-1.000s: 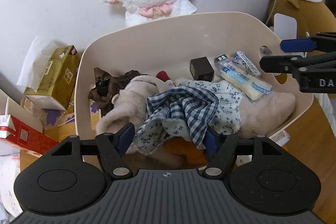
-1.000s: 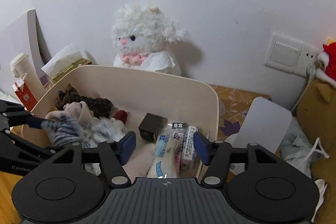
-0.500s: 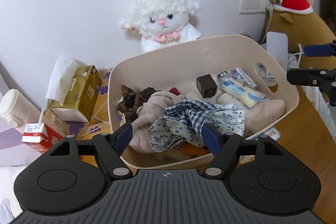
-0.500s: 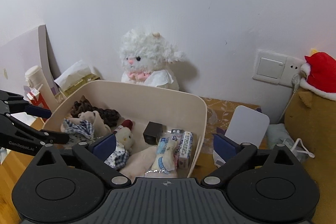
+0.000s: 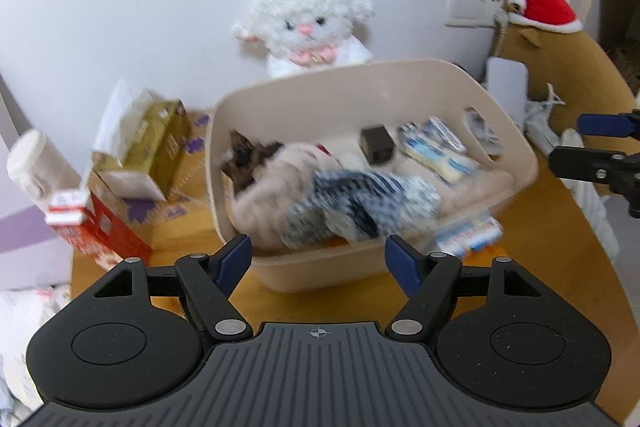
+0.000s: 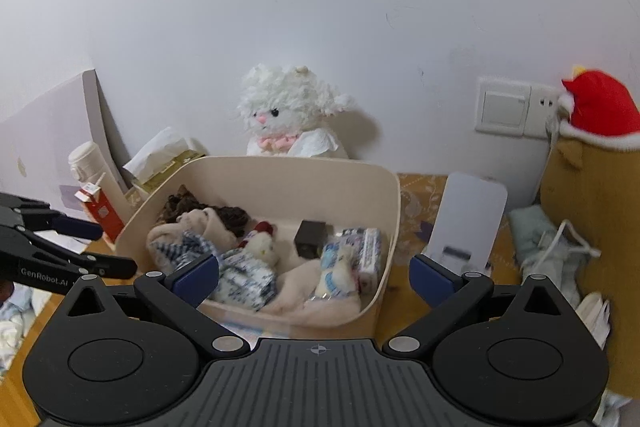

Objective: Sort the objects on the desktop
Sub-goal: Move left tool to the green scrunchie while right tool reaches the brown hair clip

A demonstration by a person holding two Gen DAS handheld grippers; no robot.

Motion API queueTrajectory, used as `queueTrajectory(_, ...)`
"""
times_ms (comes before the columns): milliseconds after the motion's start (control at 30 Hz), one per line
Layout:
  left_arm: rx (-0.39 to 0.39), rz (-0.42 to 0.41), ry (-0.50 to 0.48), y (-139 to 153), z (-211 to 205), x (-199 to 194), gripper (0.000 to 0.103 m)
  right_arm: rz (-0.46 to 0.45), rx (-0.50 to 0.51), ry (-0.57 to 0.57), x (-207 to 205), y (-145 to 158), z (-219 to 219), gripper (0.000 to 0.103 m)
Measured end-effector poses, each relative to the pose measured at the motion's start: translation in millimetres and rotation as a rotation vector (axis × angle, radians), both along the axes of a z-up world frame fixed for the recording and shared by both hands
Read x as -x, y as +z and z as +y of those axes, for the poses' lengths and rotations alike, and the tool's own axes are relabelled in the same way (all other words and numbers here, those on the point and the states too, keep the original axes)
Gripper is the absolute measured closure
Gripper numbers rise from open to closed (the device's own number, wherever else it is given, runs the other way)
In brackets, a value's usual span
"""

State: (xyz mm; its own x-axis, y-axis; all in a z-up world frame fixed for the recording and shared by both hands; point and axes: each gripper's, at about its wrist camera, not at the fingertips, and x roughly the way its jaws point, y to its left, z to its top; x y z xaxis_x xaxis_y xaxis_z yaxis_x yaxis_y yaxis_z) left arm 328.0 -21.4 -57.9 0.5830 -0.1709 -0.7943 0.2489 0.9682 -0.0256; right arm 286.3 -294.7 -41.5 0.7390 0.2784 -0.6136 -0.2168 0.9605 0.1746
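Against the wall, the white lamb plush (image 6: 289,113) sits upright just behind the far rim of the cream storage bin (image 6: 384,227), untouched, while we have pulled well back from the bin. A second ago our left gripper (image 5: 318,261) hung right over the heap inside it, its fingers on either side of the checked and floral cloth (image 5: 360,203); now the whole bin shows in the left view, standing on the wooden desk (image 5: 532,267) with bare wood between its near wall and our fingertips. Our right gripper (image 6: 314,277) has drawn away likewise, and its fingers have gone from half-closed to widely spread. Both tools stand spread with nothing between the jaws.

The cloth lies in the bin's near left part, draped over a beige plush (image 6: 200,227), so we judge that it has just been let go there and this item counts as sorted. Toward the bin's right wall lie the small dark box (image 6: 310,238) and the blue-and-white packets (image 6: 352,259).

What is left, by our reading, lies outside the bin: the gold tissue box (image 5: 156,143) and the red carton (image 5: 92,223) near the desk's left edge, and a flat packet (image 5: 468,237) just beside the bin's near wall. The left view is blurred, so finer detail escapes us.
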Motion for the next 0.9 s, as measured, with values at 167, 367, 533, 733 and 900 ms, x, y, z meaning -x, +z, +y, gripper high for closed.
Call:
queueTrajectory(167,-0.007,0.055,-0.076,-14.8,-14.4,24.1,0.028,0.03,0.012,0.021,25.3,-12.6,5.7,0.0)
queueTrajectory(367,-0.022,0.124,-0.116,-41.6,-20.9,50.1,0.028,0.103,-0.009,0.011,55.6,-38.5,4.8,0.0)
queueTrajectory(533,-0.012,0.155,-0.152,-52.0,-24.0,67.1,0.028,0.153,0.006,0.012,75.0,-58.4,8.2,0.0)
queueTrajectory(733,-0.013,0.192,-0.205,-65.3,-38.1,75.7,0.028,0.197,0.023,0.016,91.8,-76.3,14.6,0.0)
queueTrajectory(900,-0.049,0.262,-0.208,-94.2,-47.0,72.8,0.028,0.226,0.037,0.021,98.0,-87.8,17.9,0.0)
